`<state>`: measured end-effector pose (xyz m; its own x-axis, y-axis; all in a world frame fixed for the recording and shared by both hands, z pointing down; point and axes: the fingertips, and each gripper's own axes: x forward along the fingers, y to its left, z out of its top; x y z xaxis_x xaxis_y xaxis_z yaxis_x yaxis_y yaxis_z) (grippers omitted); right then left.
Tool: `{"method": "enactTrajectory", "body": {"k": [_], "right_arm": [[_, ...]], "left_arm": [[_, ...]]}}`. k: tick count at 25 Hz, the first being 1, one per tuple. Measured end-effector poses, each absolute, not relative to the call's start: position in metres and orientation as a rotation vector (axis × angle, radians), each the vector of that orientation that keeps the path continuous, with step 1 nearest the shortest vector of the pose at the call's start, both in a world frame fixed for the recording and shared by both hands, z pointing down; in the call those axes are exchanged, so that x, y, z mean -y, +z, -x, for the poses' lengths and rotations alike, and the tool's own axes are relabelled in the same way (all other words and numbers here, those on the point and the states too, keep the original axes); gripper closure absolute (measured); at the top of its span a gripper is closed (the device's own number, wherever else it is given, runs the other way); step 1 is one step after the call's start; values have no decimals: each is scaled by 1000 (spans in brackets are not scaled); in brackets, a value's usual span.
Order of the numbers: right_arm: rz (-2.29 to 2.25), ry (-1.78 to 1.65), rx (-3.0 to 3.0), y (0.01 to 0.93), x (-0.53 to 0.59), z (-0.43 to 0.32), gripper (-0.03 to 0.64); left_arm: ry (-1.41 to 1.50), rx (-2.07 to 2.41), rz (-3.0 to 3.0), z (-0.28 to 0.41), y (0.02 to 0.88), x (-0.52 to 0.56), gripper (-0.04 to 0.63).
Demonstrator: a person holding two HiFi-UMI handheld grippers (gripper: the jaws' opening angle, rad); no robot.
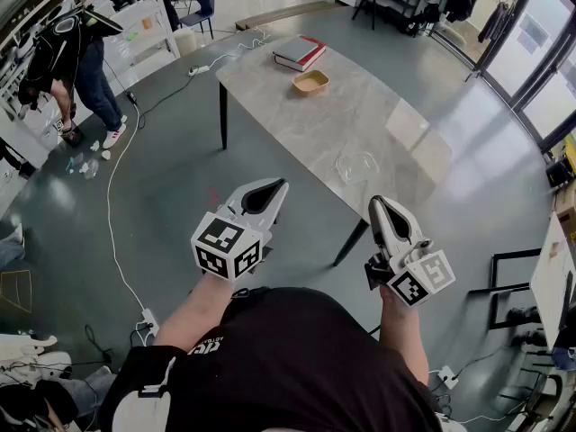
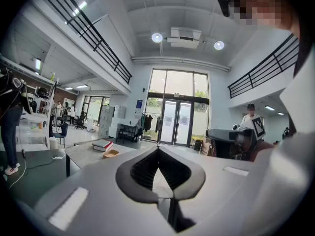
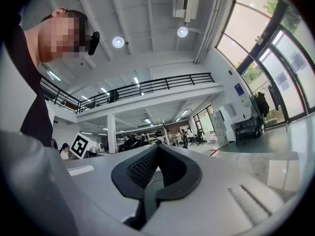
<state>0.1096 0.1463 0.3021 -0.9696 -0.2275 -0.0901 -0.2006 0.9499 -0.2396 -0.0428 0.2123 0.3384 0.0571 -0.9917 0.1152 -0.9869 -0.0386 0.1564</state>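
**A:** L→R pls. L tongs (image 1: 270,190)?

**B:** Shut, tips meeting, nothing betw. them. Own view (image 2: 157,150) says the same. Held in air over floor (image 1: 162,169), short of table (image 1: 270,88) edge, pointing fwd.

**A:** On table?

**B:** Far end: book (image 1: 300,52), red/white, lying flat. Just nearer: yellow bowl (image 1: 310,82), apart from book. Near end: clear dish (image 1: 355,165), alone, well apart from both. It's the item closest to either tongs, ahead betw. them, somewhat nearer the R one. No contact.

**A:** R tongs (image 1: 382,207)?

**B:** Also shut & empty, confirmed in own view (image 3: 157,146). In air beside table's near corner.

**A:** Handling notes?

**B:** Judgement only. Dish looks thin & light, so prob. slides or flexes if nudged. Jaws need opening well before any approach. Come in low & slow, pinch one wall at the rim, not the middle. Glare on tabletop blurs its outline, so check the rim in a gripper view first.

**A:** Writing?

**B:** Cubes (image 1: 225,246): b/w square markers, no letters. White print on shirt (image 1: 297,358) is cut off, unreadable. Book: no title legible. Blue sign (image 2: 139,103) by doors (image 2: 176,122): too small.
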Motion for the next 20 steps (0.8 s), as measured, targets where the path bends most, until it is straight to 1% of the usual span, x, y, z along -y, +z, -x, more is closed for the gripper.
{"method": "enactTrajectory", "body": {"k": [15, 20], "right_arm": [[350, -357, -3009, 315, -161, -99, 606], [368, -412, -2975, 316, -165, -95, 604]], "left_arm": [[-47, 2019, -2135, 51, 347, -228, 598], [-47, 1991, -2148, 56, 353, -232, 598]]}}
